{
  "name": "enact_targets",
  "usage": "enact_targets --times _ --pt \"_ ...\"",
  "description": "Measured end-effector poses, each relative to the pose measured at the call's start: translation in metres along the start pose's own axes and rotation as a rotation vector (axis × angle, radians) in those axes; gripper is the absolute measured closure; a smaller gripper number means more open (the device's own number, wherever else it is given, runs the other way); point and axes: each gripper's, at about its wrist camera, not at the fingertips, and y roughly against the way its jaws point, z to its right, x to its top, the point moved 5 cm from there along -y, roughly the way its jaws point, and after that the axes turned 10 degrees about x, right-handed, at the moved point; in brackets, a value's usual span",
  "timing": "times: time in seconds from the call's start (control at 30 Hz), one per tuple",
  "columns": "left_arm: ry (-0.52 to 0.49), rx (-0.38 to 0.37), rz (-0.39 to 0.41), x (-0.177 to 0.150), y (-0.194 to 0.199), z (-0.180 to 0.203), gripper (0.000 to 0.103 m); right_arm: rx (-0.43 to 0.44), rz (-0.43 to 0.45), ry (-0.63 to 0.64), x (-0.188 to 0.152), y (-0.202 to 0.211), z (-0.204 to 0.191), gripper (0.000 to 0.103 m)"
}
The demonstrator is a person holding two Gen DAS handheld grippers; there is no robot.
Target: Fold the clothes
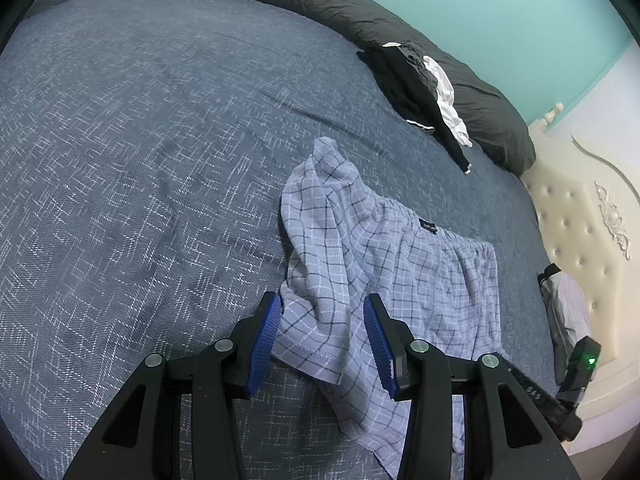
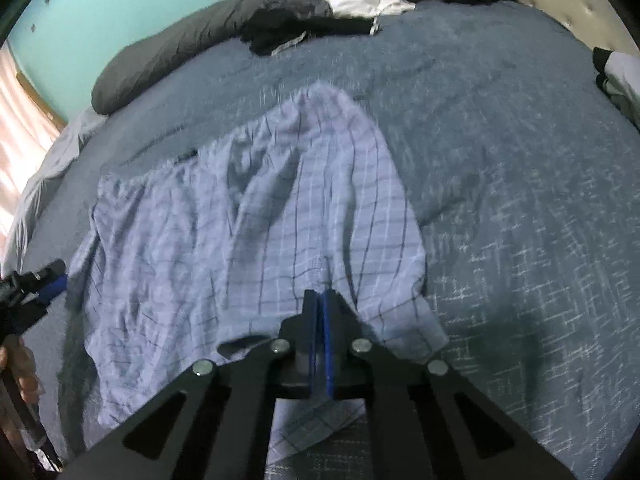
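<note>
The checked boxer shorts (image 1: 400, 272) lie rumpled on the blue-grey bedspread (image 1: 140, 160), waistband toward the far side, one leg bunched up into a ridge. The right gripper (image 2: 320, 300) has its jaws pressed together at the near hem of the shorts (image 2: 260, 208), and cloth runs right up to the tips and reappears below them, so it looks pinched on the hem, though the frame is blurred and I cannot see the fabric between the pads. The left gripper (image 1: 320, 320) hovers with its jaws about half open, straddling the bunched leg edge without pressing on it. To fold well from here, I judge the left should close on its own hem corner first, so both corners are held and the cloth can be drawn taut. Then lift only a little and carry both corners evenly toward the waistband, so the ridge flattens rather than doubling under. A thin pinch may slip, so a deeper bite helps. The dark clothes (image 1: 416, 88) by the grey pillow (image 1: 320, 4) stay well apart.
</note>
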Motion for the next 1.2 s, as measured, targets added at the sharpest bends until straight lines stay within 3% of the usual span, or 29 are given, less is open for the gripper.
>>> enact_targets --times 0.5,0.73,0.97,1.2 --pt "0.023 0.006 -0.003 0.001 -0.001 -0.006 0.055 0.005 0.200 -0.157 0.036 0.071 0.059 0.101" --pt "0.046 0.007 -0.010 0.002 -0.001 -0.013 0.055 -0.011 0.219 -0.192 0.034 0.069 0.073 0.101" --pt "0.075 0.003 -0.017 0.004 0.003 -0.027 0.051 -0.079 0.233 -0.235 0.030 0.070 0.100 0.102" --pt "0.085 -0.025 -0.046 -0.001 -0.001 -0.026 0.050 0.030 0.201 -0.334 0.024 0.061 0.103 0.101"
